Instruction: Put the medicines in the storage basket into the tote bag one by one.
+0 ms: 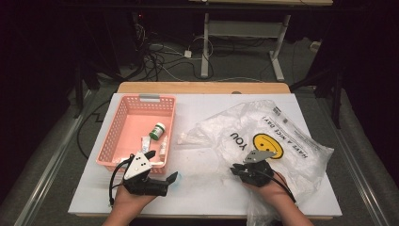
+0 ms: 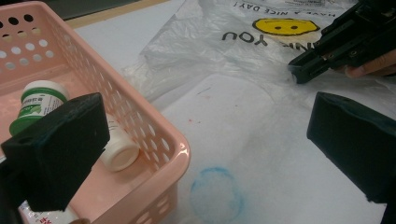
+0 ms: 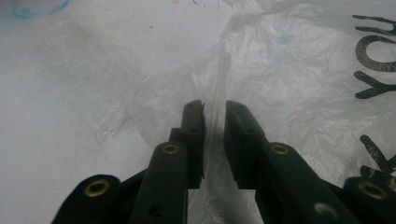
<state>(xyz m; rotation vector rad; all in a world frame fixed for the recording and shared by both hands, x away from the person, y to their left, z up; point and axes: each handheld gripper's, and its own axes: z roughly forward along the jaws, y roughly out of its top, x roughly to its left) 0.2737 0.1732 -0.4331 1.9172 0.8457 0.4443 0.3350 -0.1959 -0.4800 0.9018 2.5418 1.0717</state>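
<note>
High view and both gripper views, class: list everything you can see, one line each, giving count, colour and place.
Basket: one, pink, left on table.
Bottle: one, white with green label, in basket.
Other small white containers: in basket's near end, count unclear.
Plastic bag: one, clear, yellow smiley, right on table.
Table: one, white top.
Left gripper: black, open, beside basket.
Right gripper: black, nearly closed around a bag fold.

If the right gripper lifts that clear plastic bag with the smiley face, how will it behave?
The plastic bag is thin and crumpled, so it will likely drape limply. It looks very light and may drag across the table. The right gripper has only a narrow fold between its jaws, so the film could slip.
</note>
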